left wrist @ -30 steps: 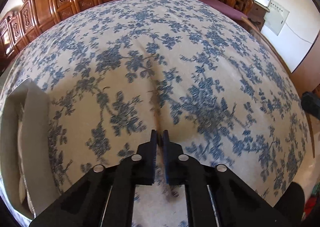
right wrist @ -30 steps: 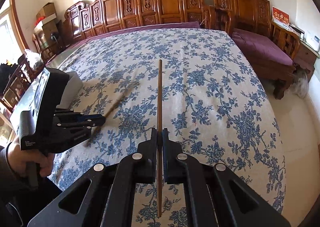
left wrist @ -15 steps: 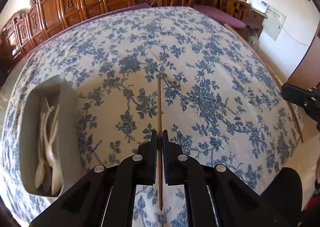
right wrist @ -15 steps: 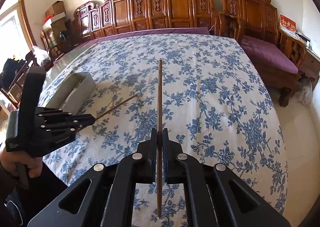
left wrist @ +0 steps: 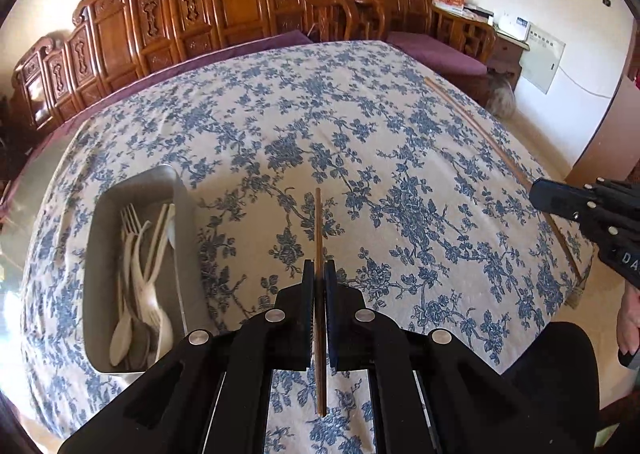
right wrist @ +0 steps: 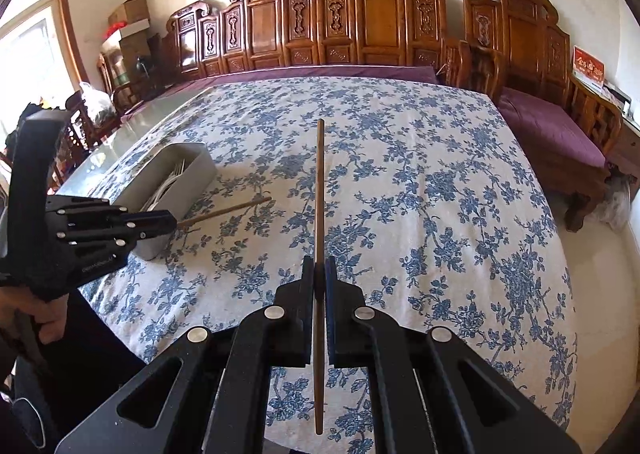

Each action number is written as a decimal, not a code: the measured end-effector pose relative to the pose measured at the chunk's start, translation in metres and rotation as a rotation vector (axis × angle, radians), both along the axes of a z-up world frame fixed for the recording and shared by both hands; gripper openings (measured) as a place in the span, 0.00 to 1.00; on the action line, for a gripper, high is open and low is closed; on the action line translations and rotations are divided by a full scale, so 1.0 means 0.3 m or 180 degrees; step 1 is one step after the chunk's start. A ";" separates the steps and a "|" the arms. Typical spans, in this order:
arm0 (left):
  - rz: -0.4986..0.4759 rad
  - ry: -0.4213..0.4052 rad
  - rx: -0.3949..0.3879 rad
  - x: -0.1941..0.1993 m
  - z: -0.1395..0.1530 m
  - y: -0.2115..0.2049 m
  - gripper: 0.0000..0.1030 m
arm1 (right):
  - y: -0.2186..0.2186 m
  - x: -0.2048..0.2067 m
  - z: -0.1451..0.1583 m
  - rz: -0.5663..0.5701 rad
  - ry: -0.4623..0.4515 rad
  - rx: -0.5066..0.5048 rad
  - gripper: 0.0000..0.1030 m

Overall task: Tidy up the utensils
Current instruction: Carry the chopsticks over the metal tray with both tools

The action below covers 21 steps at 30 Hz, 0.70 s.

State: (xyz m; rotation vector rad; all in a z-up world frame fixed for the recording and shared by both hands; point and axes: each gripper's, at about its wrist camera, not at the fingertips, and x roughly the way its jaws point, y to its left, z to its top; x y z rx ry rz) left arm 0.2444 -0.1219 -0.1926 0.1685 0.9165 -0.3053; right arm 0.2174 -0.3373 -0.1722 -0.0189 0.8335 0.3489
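My left gripper (left wrist: 319, 268) is shut on a brown wooden chopstick (left wrist: 318, 226), held above the floral tablecloth with its tip pointing away. My right gripper (right wrist: 319, 264) is shut on a second wooden chopstick (right wrist: 319, 190), also held in the air. A grey rectangular tray (left wrist: 182, 214) lies left of the left gripper and holds white plastic forks and spoons (left wrist: 140, 262). In the right wrist view the tray (right wrist: 200, 164) lies at the left behind the left gripper (right wrist: 170, 220). The right gripper (left wrist: 538, 194) and its chopstick (left wrist: 480, 130) show at the right of the left wrist view.
The blue-flowered tablecloth (right wrist: 420, 194) covers a large table. Carved wooden benches (right wrist: 360, 26) with purple cushions stand behind and to the right. The table's front edge is just below both grippers. Boxes and a window are at the far left.
The left gripper has lifted its chopstick off the cloth and risen, bringing the tray into fuller view. The right gripper has kept its chopstick and risen slightly.
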 end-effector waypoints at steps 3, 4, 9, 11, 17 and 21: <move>0.0002 -0.0049 -0.0011 -0.010 0.028 0.015 0.04 | 0.011 -0.004 0.000 0.0020 0.0002 -0.0006 0.06; 0.0004 -0.0063 -0.0017 -0.012 0.037 0.020 0.04 | 0.015 -0.006 0.000 0.0029 0.0003 -0.0008 0.06; 0.0026 -0.0167 -0.0055 -0.030 0.094 0.061 0.04 | 0.044 -0.016 0.002 0.0086 0.0004 -0.0012 0.06; 0.0043 -0.0204 -0.0062 -0.036 0.114 0.081 0.04 | 0.062 -0.021 0.001 0.0124 0.0006 -0.0016 0.06; 0.0153 -0.0294 -0.0106 -0.049 0.160 0.167 0.04 | 0.119 -0.033 -0.010 0.0237 0.0032 -0.0038 0.06; 0.0254 -0.0335 -0.0166 -0.044 0.181 0.252 0.04 | 0.166 -0.044 -0.032 0.0337 0.0044 -0.0140 0.06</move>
